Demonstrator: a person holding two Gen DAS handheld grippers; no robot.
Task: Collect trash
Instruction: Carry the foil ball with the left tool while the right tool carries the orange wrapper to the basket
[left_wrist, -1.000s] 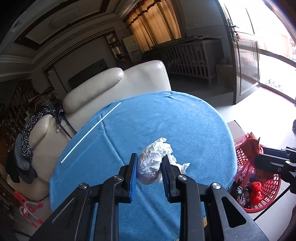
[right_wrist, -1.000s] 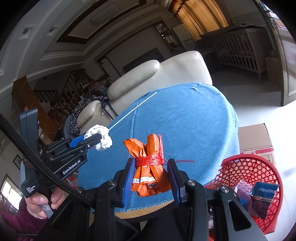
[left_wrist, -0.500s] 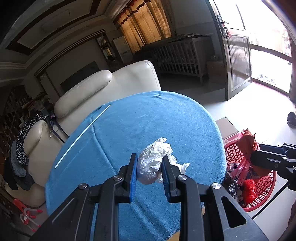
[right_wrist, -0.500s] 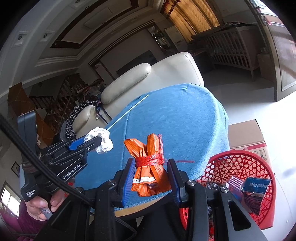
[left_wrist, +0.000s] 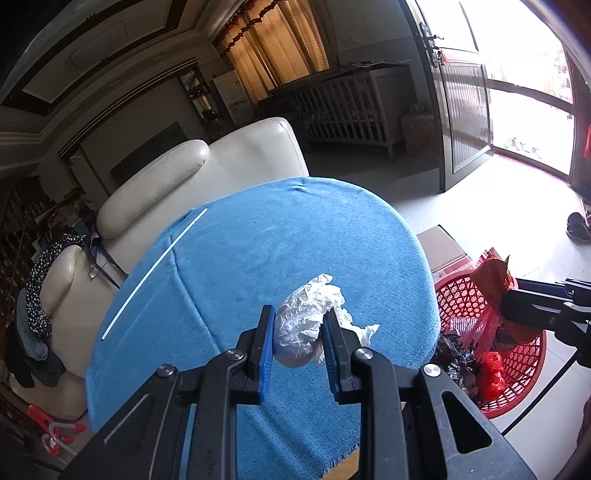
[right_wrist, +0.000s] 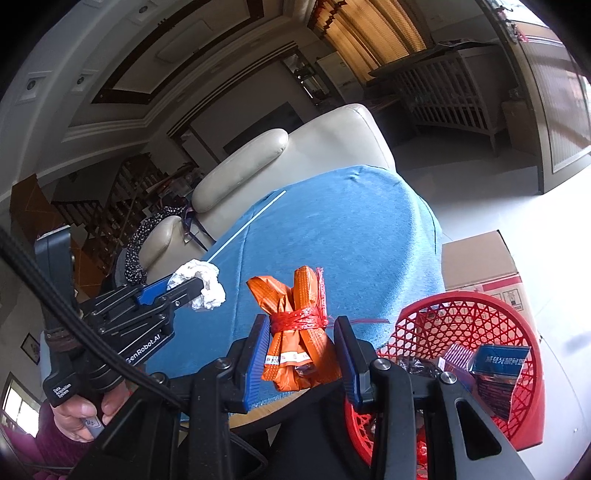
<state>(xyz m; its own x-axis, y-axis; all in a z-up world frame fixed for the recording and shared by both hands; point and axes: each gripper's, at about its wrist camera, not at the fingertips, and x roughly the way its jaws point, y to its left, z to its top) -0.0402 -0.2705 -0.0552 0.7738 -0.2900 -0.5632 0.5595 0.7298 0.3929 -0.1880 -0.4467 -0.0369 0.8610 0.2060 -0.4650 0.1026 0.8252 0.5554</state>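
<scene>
My left gripper (left_wrist: 298, 325) is shut on a crumpled white paper wad (left_wrist: 308, 328) and holds it above the blue tablecloth (left_wrist: 280, 243). It also shows in the right wrist view (right_wrist: 201, 286), where the wad (right_wrist: 207, 291) sticks out of it. My right gripper (right_wrist: 302, 328) is shut on an orange bundle tied with red net (right_wrist: 295, 325), held off the table's near edge, left of the red basket (right_wrist: 461, 314). In the left wrist view the right gripper (left_wrist: 517, 299) holds the bundle (left_wrist: 491, 273) above the basket (left_wrist: 461, 295), which holds several pieces of trash.
A thin white stick (left_wrist: 155, 273) lies on the cloth at the far left. A cream sofa (left_wrist: 207, 177) stands behind the table. A cardboard box (right_wrist: 480, 258) sits on the floor beside the basket. A crib (left_wrist: 351, 110) and door are farther back.
Both grippers have shifted slightly right toward the basket while holding their loads. The basket looms larger in the right wrist view. Neither grip has changed.
</scene>
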